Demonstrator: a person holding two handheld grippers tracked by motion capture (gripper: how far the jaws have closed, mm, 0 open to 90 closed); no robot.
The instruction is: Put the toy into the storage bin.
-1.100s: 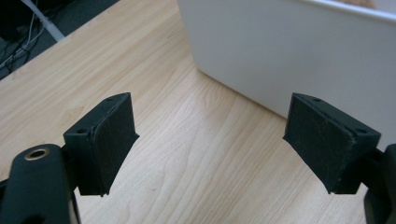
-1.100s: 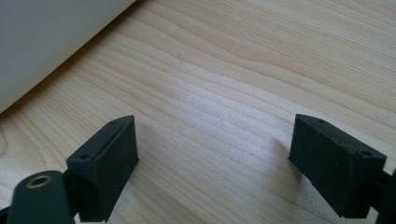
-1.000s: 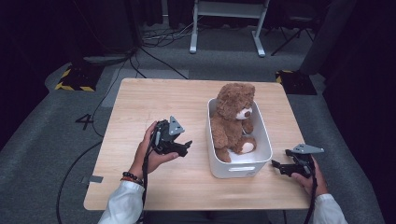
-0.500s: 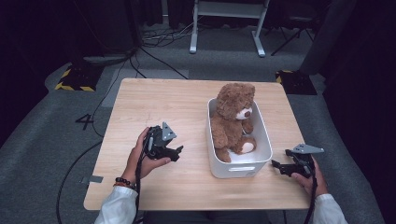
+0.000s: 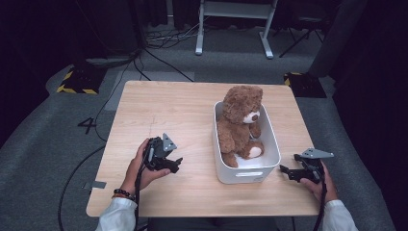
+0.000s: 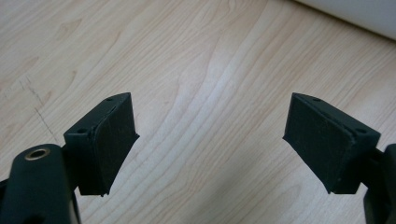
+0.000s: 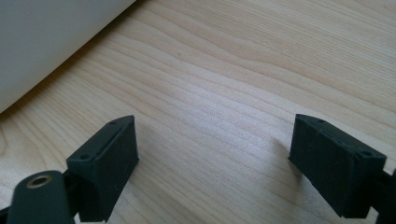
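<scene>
A brown plush teddy bear (image 5: 240, 122) with a pale muzzle and pale foot soles sits upright in a white rectangular plastic bin (image 5: 271, 139) on the right half of a light wooden table (image 5: 163, 106), its back toward the far end of the bin and its head rising above the rim. The left gripper (image 5: 174, 165), black with a grey three-cornered plate on top, is held in the person's left hand (image 5: 139, 166) over the bare tabletop to the left of the bin, well apart from its wall, with the jaws pointing toward the bin. In the left gripper view its two black padded jaws stand spread wide with nothing but wood grain between them, and a strip of the bin's white wall (image 6: 355, 14) crosses the upper right corner. The right gripper (image 5: 285, 171), likewise black with a grey plate, sits in the person's right hand (image 5: 320, 185) near the table's right front edge, just beside the bin's near right corner, its tips aimed at the bin without touching it. In the right gripper view its jaws are also spread wide apart and hold nothing, low over the wood, with the bin's white side (image 7: 46, 37) filling the upper left. White sleeves cover both forearms, and a dark beaded bracelet (image 5: 122, 193) circles the left wrist
</scene>
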